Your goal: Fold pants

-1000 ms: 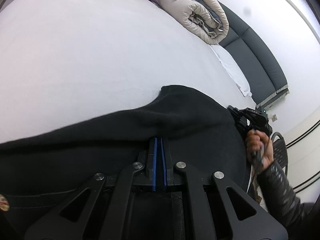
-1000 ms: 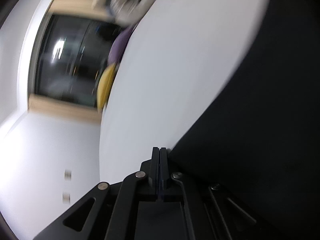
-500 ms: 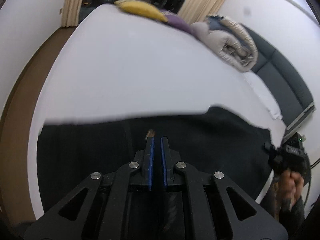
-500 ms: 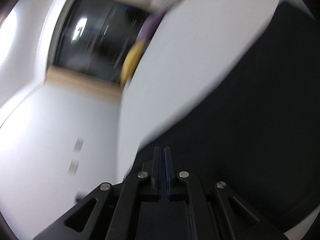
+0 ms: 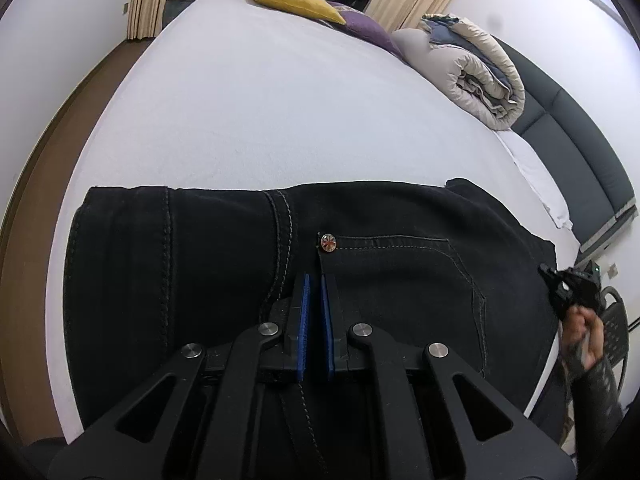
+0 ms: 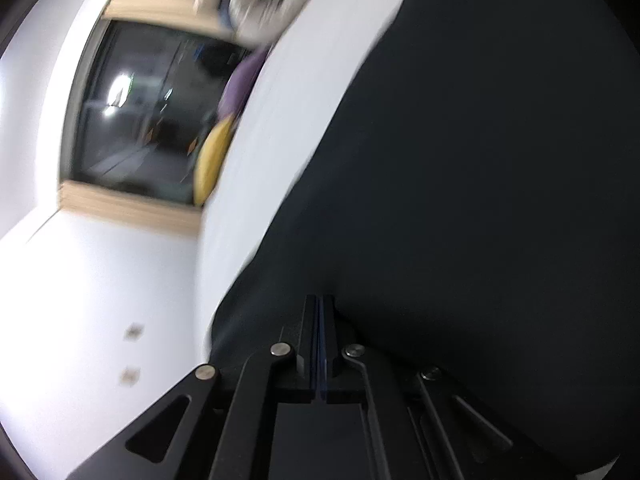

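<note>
Black jeans (image 5: pixel 400 264) lie flat on the white bed (image 5: pixel 260 112), waist part facing me, with a metal rivet (image 5: pixel 328 242) by a pocket. My left gripper (image 5: pixel 314 280) hovers over the jeans near the rivet, its blue pads a narrow gap apart with nothing between them. My right gripper (image 5: pixel 570 280) shows at the jeans' right edge, held by a hand. In the blurred right wrist view the right gripper (image 6: pixel 321 304) has its pads pressed together at the edge of the dark jeans (image 6: pixel 480 200); cloth between the pads cannot be made out.
A rolled beige duvet (image 5: pixel 476 68), a yellow pillow (image 5: pixel 292 0) and a purple pillow (image 5: pixel 368 30) lie at the far end of the bed. A dark headboard (image 5: pixel 576 148) runs along the right. Brown floor (image 5: pixel 36 152) lies left of the bed.
The left gripper has let go of the jeans and pulled back; the jeans now lie flat. The right gripper's pads have come together and its view has swung.
</note>
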### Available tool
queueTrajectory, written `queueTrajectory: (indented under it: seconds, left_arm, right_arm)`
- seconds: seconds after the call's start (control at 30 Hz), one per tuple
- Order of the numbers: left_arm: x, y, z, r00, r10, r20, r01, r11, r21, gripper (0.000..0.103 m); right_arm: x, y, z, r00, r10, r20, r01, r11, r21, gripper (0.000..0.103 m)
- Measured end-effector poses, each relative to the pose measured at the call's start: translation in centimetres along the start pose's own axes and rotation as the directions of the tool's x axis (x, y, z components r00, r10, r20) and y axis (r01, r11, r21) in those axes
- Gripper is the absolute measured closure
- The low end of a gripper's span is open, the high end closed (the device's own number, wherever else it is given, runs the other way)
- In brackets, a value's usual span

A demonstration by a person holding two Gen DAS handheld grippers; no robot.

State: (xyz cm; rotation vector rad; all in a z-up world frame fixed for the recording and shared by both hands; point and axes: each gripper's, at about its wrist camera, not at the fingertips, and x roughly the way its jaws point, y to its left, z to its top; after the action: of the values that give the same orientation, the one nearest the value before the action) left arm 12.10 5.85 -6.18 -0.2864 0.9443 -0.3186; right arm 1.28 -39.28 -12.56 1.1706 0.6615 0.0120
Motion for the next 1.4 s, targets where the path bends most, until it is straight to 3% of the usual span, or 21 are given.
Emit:
queueTrajectory:
  seconds: [0.13, 0.23, 0.27, 0.3, 0.33, 0.37, 0.43, 0.47, 0.53, 0.63, 0.77, 0.87, 0.97, 1.13, 1.3, 1.37, 1.4]
  left_arm:
    - [0.7, -0.2, 0.5, 1.000, 0.004, -0.002, -0.004, 1.000, 0.012, 0.096]
    - [1.0, -0.5, 0.9, 1.000, -0.002, 0.000, 0.002, 1.000, 0.008, 0.096]
    - [1.1, -0.5, 1.0, 1.000, -0.005, 0.002, 0.005, 1.000, 0.005, 0.096]
    - [1.0, -0.6, 1.0, 1.000, -0.006, 0.003, 0.006, 1.000, 0.003, 0.096]
    - [0.9, -0.6, 1.0, 1.000, -0.003, 0.004, 0.003, 1.000, 0.002, 0.096]
    - [0.8, -0.9, 0.9, 1.000, 0.009, 0.004, -0.009, 1.000, 0.006, 0.096]
    - [0.3, -1.7, 1.1, 0.999, 0.050, 0.005, -0.050, 0.999, 0.021, 0.096]
    - [0.0, -2.5, 1.2, 0.997, 0.083, 0.008, -0.083, 0.996, 0.038, 0.096]
    - [-0.3, -3.7, 1.3, 0.996, 0.090, 0.018, -0.091, 0.994, 0.057, 0.096]
    - [-0.7, -6.9, 1.3, 1.000, -0.012, 0.023, 0.010, 0.997, 0.077, 0.096]
    - [0.7, -11.9, 0.4, 0.993, -0.117, -0.019, 0.119, 0.981, 0.153, 0.096]
    - [2.9, -14.0, -0.7, 0.989, -0.128, -0.078, 0.140, 0.975, 0.173, 0.096]
    - [5.1, -13.7, -2.1, 0.984, -0.117, -0.135, 0.135, 0.981, 0.136, 0.096]
    - [5.9, -11.8, -2.9, 0.972, -0.195, -0.135, 0.204, 0.977, 0.060, 0.096]
    - [6.0, -11.3, -3.8, 0.973, -0.187, -0.134, 0.198, 0.978, 0.073, 0.096]
    - [5.7, -11.0, -3.9, 0.972, -0.191, -0.135, 0.201, 0.977, 0.068, 0.096]
    - [5.7, -10.8, -4.1, 0.971, -0.198, -0.135, 0.207, 0.976, 0.061, 0.096]
  right_arm:
    - [-3.5, -4.3, 6.2, 0.985, -0.108, 0.133, 0.099, 0.992, 0.073, 0.103]
    - [-5.7, -4.5, 9.9, 0.935, -0.278, 0.221, 0.279, 0.960, 0.026, 0.103]
    - [-6.6, -3.4, 10.2, 0.908, -0.340, 0.246, 0.350, 0.937, 0.003, 0.103]
    - [-7.4, -2.0, 10.3, 0.864, -0.421, 0.278, 0.444, 0.896, -0.023, 0.097]
    - [-8.4, -0.4, 10.0, 0.808, -0.491, 0.326, 0.534, 0.844, -0.050, 0.084]
    - [-10.5, -0.3, 10.5, 0.785, -0.501, 0.365, 0.559, 0.827, -0.067, 0.078]
    - [-14.0, 0.2, 9.3, 0.774, -0.477, 0.417, 0.551, 0.831, -0.072, 0.056]
    - [-15.4, 0.5, 8.4, 0.772, -0.468, 0.431, 0.542, 0.838, -0.062, 0.054]
    - [-16.6, 0.5, 6.7, 0.805, -0.418, 0.421, 0.480, 0.876, -0.046, 0.048]
    - [-17.8, -1.3, 4.3, 0.861, -0.362, 0.356, 0.394, 0.919, -0.018, 0.045]
    - [-16.5, -4.4, 3.2, 0.890, -0.345, 0.298, 0.341, 0.938, 0.067, 0.045]
    - [-15.2, -6.3, 3.0, 0.919, -0.296, 0.259, 0.271, 0.954, 0.129, 0.045]
    - [-14.9, -7.6, 3.4, 0.924, -0.268, 0.273, 0.223, 0.957, 0.187, 0.045]
    - [-14.8, -7.9, 4.4, 0.920, -0.253, 0.298, 0.196, 0.958, 0.210, 0.045]
    - [-15.0, -8.3, 4.5, 0.917, -0.199, 0.346, 0.120, 0.964, 0.238, 0.047]
    - [-14.7, -8.3, 4.7, 0.917, -0.187, 0.351, 0.107, 0.966, 0.234, 0.050]
    - [-14.4, -8.3, 4.9, 0.917, -0.183, 0.356, 0.104, 0.968, 0.228, 0.056]
